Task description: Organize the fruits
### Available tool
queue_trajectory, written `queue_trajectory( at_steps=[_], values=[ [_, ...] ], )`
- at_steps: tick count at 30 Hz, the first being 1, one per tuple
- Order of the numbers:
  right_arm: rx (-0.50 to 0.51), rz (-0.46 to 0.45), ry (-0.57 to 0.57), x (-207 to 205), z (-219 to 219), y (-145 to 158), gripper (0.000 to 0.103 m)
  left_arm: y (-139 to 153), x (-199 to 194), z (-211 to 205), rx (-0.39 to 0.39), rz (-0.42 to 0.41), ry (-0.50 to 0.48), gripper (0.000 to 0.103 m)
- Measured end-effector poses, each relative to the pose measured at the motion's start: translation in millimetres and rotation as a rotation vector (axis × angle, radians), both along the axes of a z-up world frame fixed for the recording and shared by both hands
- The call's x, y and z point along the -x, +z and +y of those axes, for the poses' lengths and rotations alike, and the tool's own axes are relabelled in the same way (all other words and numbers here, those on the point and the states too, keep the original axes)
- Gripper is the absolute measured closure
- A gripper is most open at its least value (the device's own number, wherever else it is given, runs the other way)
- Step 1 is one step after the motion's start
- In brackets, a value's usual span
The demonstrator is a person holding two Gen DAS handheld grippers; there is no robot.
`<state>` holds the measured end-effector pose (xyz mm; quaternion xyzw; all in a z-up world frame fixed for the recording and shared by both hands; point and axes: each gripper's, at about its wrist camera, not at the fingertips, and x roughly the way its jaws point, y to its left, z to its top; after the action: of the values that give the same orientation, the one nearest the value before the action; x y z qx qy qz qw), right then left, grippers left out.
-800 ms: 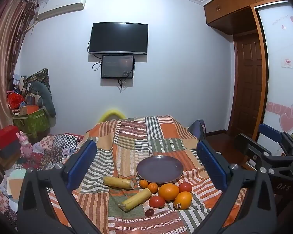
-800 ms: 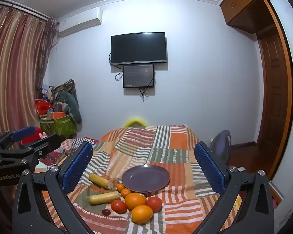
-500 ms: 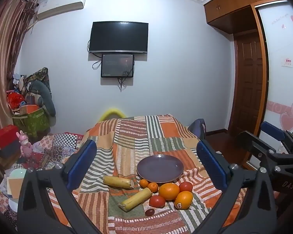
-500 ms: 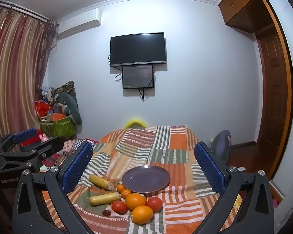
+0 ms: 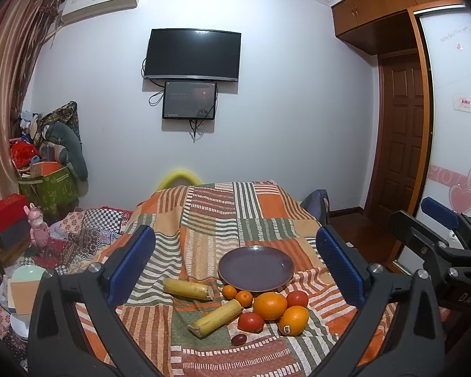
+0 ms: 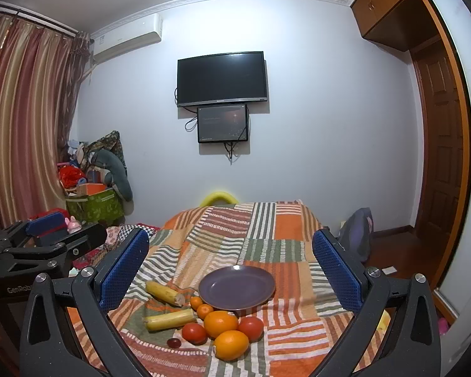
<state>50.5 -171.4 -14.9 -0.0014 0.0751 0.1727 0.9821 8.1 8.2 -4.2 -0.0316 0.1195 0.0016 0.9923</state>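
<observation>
1. The left claw [image 5: 235, 267] and right claw [image 6: 230, 267] both hang released, jaws spread wide and holding nothing, above the near end of the patchwork-covered worktop [image 5: 210, 220].
2. The fruits lie clustered on the cloth: a dark grape [image 5: 238, 339], tomatoes [image 5: 250, 321], oranges [image 5: 270, 305], two bananas [image 5: 216, 317].
3. Just beyond them sits the purple plate [image 5: 256, 268], bare.
4. On the far wall hangs a television [image 5: 192, 54].

Lettering "DAS" on the black body of the right gripper [image 5: 436, 235], seen from the left wrist. Lettering "GenRobo", cut off, on the black body of the left gripper [image 6: 47, 235], seen from the right wrist. Sticker on near orange [image 5: 293, 316]: unreadable. Wall sign [image 5: 463, 103] by door: red print, illegible.
</observation>
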Motion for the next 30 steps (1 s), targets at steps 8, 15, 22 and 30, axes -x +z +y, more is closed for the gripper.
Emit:
queue_trajectory(
  at_steps=[8, 15, 22, 30],
  values=[
    [-0.004, 0.006, 0.0, -0.8, 0.1, -0.8, 0.0, -1.5, -0.1, -1.0, -0.001, -0.001, 0.001, 0.0],
    [-0.007, 0.009, 0.0, -1.2, -1.1, -1.7, 0.0, -0.7, 0.4, -1.1, 0.0, 0.0, 0.002, 0.0],
    [-0.006, 0.009, 0.003, -1.2, -0.2, -2.8, 0.0, -1.3, 0.0, -2.1, 0.003, 0.002, 0.001, 0.0],
    [-0.005, 0.011, 0.002, -1.5, -0.5, -3.7, 0.0, -0.2, 0.4, -3.1, 0.001, 0.001, 0.001, 0.0]
  ],
)
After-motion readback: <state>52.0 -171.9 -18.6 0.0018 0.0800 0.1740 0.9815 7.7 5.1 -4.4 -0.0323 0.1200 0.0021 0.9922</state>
